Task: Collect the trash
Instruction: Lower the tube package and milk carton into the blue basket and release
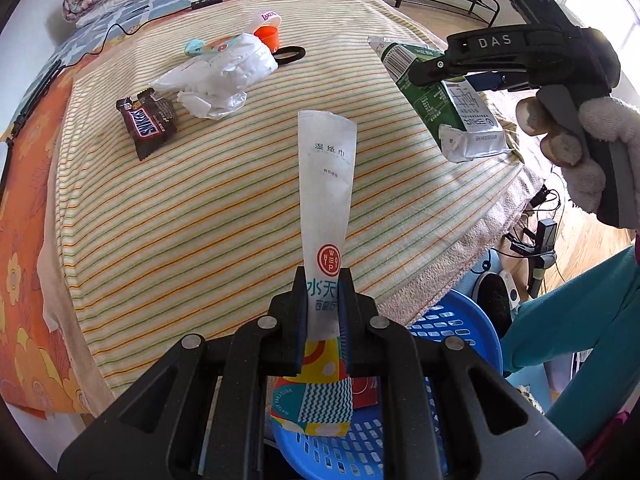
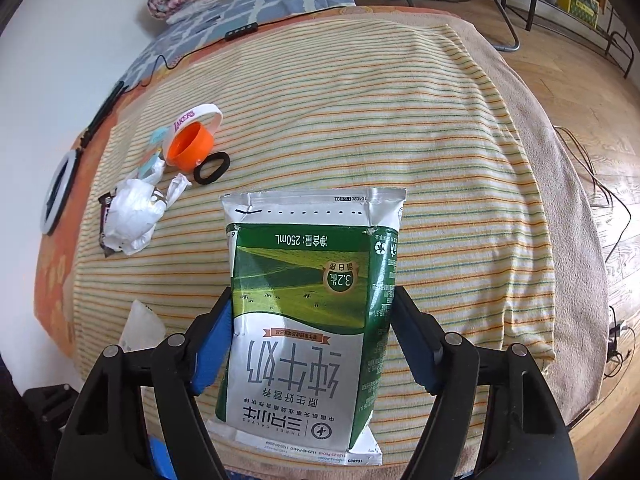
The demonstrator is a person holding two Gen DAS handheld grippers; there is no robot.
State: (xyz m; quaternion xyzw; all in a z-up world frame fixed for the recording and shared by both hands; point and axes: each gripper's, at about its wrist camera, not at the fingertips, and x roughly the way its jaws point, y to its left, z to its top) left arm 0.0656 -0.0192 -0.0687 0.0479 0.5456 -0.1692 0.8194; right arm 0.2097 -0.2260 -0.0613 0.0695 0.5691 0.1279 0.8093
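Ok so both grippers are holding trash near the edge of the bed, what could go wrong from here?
1. The left gripper pinches the long white wet-wipe sachet only near its lower end; it could slip and miss the blue plastic basket.
2. The green and white milk carton sits between the right gripper's wide-set pads; if the hold is loose it may drop on the striped blanket.
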